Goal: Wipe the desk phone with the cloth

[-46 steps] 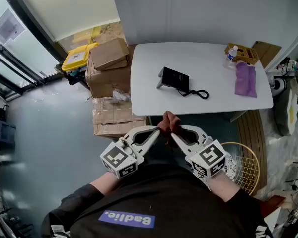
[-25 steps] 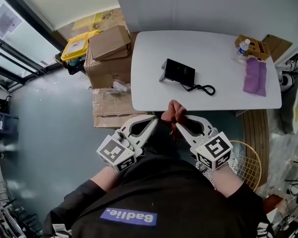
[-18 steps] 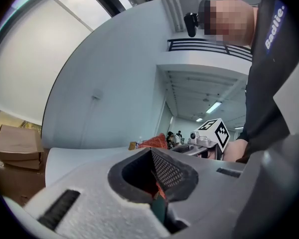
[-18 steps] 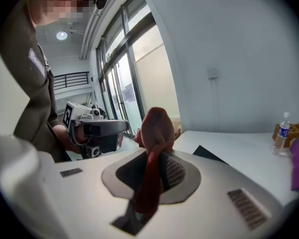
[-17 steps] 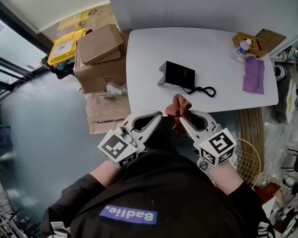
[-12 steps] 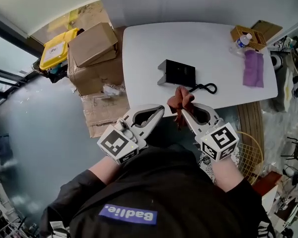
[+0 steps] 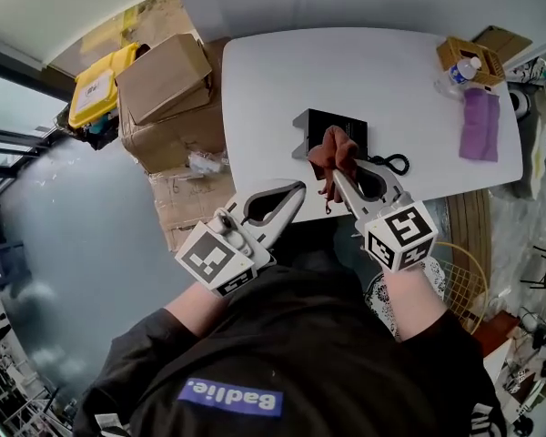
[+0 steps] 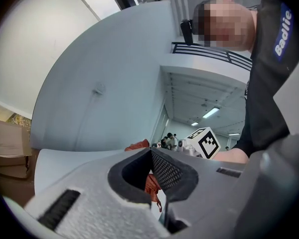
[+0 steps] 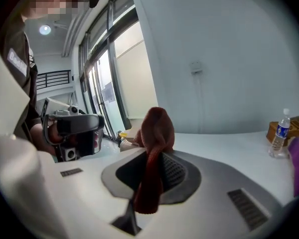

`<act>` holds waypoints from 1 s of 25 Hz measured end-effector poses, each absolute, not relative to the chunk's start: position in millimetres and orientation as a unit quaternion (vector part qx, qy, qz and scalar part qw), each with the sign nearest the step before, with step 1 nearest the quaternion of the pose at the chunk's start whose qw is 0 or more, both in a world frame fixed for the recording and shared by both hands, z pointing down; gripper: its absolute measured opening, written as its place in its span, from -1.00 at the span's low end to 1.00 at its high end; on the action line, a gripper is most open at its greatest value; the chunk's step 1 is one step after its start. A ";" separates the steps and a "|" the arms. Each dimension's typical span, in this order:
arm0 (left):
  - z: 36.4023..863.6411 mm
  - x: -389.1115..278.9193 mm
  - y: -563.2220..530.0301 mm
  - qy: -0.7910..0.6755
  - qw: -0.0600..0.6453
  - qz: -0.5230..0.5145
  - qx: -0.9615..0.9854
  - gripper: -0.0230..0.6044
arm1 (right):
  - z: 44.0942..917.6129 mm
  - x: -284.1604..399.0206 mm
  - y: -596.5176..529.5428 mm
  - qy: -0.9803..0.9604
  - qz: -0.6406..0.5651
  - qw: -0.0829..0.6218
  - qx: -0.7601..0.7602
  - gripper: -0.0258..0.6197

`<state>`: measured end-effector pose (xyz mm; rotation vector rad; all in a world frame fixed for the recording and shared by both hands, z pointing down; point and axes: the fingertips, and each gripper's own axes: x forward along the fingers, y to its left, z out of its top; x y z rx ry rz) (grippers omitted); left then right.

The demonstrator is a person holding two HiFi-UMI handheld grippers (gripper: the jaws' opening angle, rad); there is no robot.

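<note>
The black desk phone (image 7: 325, 119) lies on the white table (image 7: 400, 89), its coiled cord (image 7: 396, 164) trailing to the right. My right gripper (image 7: 336, 175) is shut on a rust-brown cloth (image 7: 332, 151). The bunched cloth hangs over the phone's near edge and hides part of it. The right gripper view shows the cloth (image 9: 154, 133) pinched upright between the jaws of my right gripper (image 9: 157, 171). My left gripper (image 7: 295, 190) is shut and empty, just short of the table's near edge, left of the cloth. In the left gripper view, my left gripper (image 8: 150, 180) has nothing between its pads.
A purple cloth (image 7: 480, 126), a water bottle (image 7: 467, 69) and a wooden tray (image 7: 464, 55) sit at the table's right end. Cardboard boxes (image 7: 164, 80) and a yellow case (image 7: 98, 89) stand left of the table. A wire basket (image 7: 441, 289) is on the floor at right.
My right gripper has carried the cloth forward from in front of my body to over the phone's near edge. The left gripper has let go of the cloth and stayed behind.
</note>
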<state>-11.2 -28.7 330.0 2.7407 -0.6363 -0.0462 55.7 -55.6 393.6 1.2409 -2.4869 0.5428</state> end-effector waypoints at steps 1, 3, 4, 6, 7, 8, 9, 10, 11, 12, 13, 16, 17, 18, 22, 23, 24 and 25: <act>331.2 -8.4 -33.2 -0.229 0.165 -0.016 0.959 -0.90 | 398.0 59.1 -63.1 -0.868 0.190 0.156 0.431 -0.71; 335.3 -2.9 -41.6 -0.238 0.164 -0.011 0.957 -0.90 | 407.6 65.2 -77.6 -0.868 0.193 0.160 0.428 -0.71; 338.0 -0.7 -45.6 -0.242 0.163 -0.007 0.956 -0.90 | 412.9 67.7 -84.3 -0.869 0.195 0.161 0.426 -0.71; 343.2 2.1 -54.2 -0.253 0.165 -0.001 0.953 -0.90 | 424.3 72.3 -97.8 -0.868 0.199 0.165 0.423 -0.71; 346.2 2.7 -58.7 -0.260 0.166 0.000 0.951 -0.90 | 431.3 74.2 -105.3 -0.868 0.201 0.168 0.422 -0.71; 349.8 3.0 -63.3 -0.267 0.168 0.001 0.949 -0.90 | 439.4 75.7 -113.4 -0.867 0.202 0.172 0.421 -0.71; 353.7 3.0 -67.8 -0.274 0.170 0.003 0.946 -0.90 | 448.4 76.5 -122.1 -0.866 0.202 0.177 0.421 -0.71; 357.6 2.8 -71.7 -0.282 0.173 0.005 0.944 -0.90 | 457.8 76.4 -130.9 -0.866 0.203 0.182 0.420 -0.71; 361.4 2.6 -74.8 -0.288 0.175 0.007 0.941 -0.90 | 467.2 75.6 -139.2 -0.865 0.203 0.187 0.419 -0.71; 364.9 2.2 -77.4 -0.294 0.178 0.009 0.939 -0.90 | 476.4 74.3 -147.1 -0.864 0.203 0.193 0.418 -0.71; 368.0 1.7 -79.4 -0.299 0.182 0.011 0.937 -0.90 | 485.3 72.4 -154.7 -0.864 0.203 0.198 0.417 -0.71; 376.6 -0.3 -82.8 -0.312 0.191 0.018 0.931 -0.90 | 510.9 64.6 -172.5 -0.862 0.206 0.210 0.413 -0.71; 378.9 -1.2 -83.3 -0.315 0.193 0.020 0.929 -0.90 | 518.7 61.7 -176.1 -0.861 0.209 0.213 0.411 -0.71; 380.7 -2.5 -83.9 -0.319 0.196 0.022 0.927 -0.90 | 525.3 58.9 -178.5 -0.861 0.212 0.215 0.409 -0.71; 380.8 -6.7 -87.3 -0.326 0.203 0.027 0.923 -0.90 | 534.7 54.7 -181.1 -0.867 0.204 0.216 0.401 -0.71; 379.6 -5.8 -88.3 -0.326 0.206 0.028 0.922 -0.90 | 534.9 56.7 -181.1 -0.868 0.202 0.214 0.400 -0.71; 378.8 -3.9 -89.2 -0.326 0.210 0.029 0.921 -0.90 | 535.6 59.7 -180.8 -0.868 0.202 0.212 0.400 -0.71; 378.8 -1.3 -89.8 -0.324 0.212 0.030 0.921 -0.90 | 537.0 63.7 -180.2 -0.868 0.202 0.210 0.402 -0.70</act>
